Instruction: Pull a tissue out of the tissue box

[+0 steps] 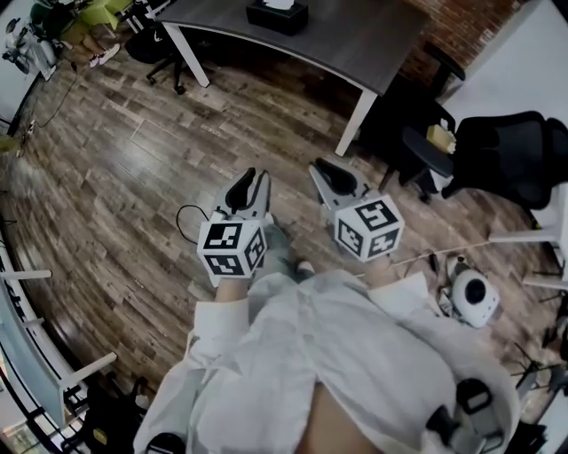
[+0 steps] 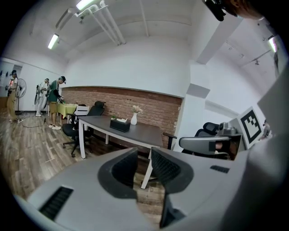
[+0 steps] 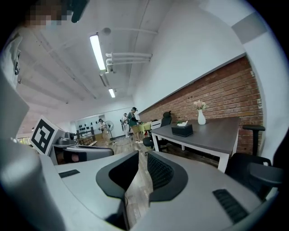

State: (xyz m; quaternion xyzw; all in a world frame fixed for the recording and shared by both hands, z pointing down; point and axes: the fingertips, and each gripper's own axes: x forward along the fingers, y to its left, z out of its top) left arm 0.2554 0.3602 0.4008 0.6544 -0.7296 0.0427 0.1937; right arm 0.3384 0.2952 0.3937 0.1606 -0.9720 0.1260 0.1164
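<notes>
The left gripper (image 2: 144,157) is holding its jaws moderately apart with nothing between them. The right gripper (image 3: 142,159) is showing only a narrow gap and is also empty. Both are pointing toward the table (image 1: 355,49) but are well apart from it. The box (image 1: 277,16) is sitting toward the table's far side, with a tissue (image 3: 182,123) poking up from its slot. The tissue is probably light, soft and easily torn, so pinching the raised tuft is looking best. The box may be light enough to lift with it.

Left claw (image 1: 253,180), right claw (image 1: 324,170) over floor (image 1: 133,177); tissue box (image 1: 277,15) on table (image 1: 355,40)
</notes>
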